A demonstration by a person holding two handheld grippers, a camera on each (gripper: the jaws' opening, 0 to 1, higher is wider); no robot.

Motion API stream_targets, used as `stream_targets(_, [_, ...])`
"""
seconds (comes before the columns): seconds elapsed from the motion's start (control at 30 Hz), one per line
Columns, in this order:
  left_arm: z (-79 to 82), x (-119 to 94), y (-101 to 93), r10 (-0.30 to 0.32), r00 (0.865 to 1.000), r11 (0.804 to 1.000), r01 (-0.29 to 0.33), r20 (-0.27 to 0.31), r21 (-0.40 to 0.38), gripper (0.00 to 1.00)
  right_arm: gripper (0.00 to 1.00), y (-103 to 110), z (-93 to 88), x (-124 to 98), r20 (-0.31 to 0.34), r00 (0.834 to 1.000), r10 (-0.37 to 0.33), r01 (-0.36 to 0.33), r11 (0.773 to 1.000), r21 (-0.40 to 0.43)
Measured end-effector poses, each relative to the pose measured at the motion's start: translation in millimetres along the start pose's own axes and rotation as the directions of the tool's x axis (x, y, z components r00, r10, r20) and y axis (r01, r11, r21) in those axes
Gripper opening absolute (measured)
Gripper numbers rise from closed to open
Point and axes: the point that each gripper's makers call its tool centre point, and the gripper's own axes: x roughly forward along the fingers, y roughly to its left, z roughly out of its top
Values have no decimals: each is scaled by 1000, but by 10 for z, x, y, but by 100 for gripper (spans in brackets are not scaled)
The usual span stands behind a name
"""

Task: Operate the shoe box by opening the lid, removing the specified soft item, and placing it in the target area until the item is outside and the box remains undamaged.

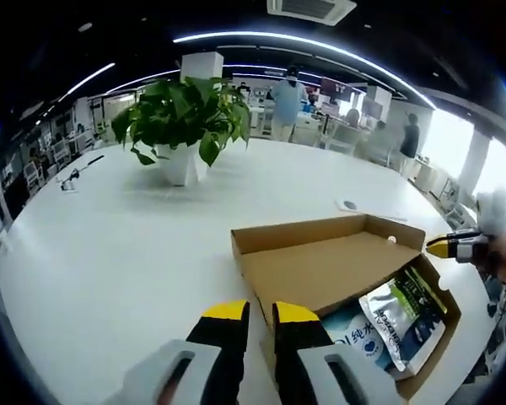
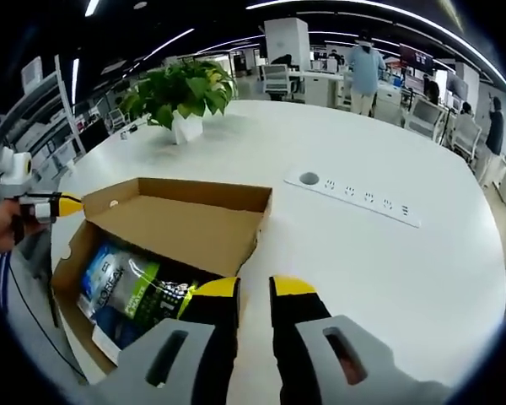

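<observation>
The cardboard shoe box [image 1: 274, 239] lies open on the white table, its lid [image 1: 320, 270] folded back. Inside lie a green-and-white soft pouch [image 1: 407, 314] and a blue-and-white wipes pack [image 1: 352, 339]. My left gripper [image 1: 261, 314] hovers at the box's near corner, jaws together, holding nothing. The right gripper [image 1: 452, 245], held by a hand, sits at the box's far right corner. In the right gripper view, the box [image 2: 185, 196] holds the pouch [image 2: 143, 291] and my right gripper [image 2: 254, 291] is at its near rim, shut and empty. The left gripper [image 2: 57, 205] is at the box's left corner.
A potted green plant [image 1: 183, 118] stands at the table's far side. A white power strip [image 2: 354, 196] lies to the right of the box. A small white object [image 1: 347, 205] rests beyond the box. People stand among desks in the background.
</observation>
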Motion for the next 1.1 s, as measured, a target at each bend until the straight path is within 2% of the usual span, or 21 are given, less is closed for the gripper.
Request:
stream_targets(0.3, [-28,-176,-31,-9,1000,1000,9,24,-17,11,13,-66,-104,-244,28,999,-23,21,999,49])
stream_targets(0.7, [-202,-407,-161,-27,999,999,28,42,-29,11,14,-4,-251,-528,71,997,-22,14,995,99])
stream_targets(0.97, [-238,-543,-196,-45,998,999,45,53,-12,11,15,1,-356,-707,91,996,-3,-5,997,79])
stream_targets(1.1, [-232,-628,-233,-59,996,998,59,62,-3,12,16,-9,-350,-795,105,994,5,-13,997,72])
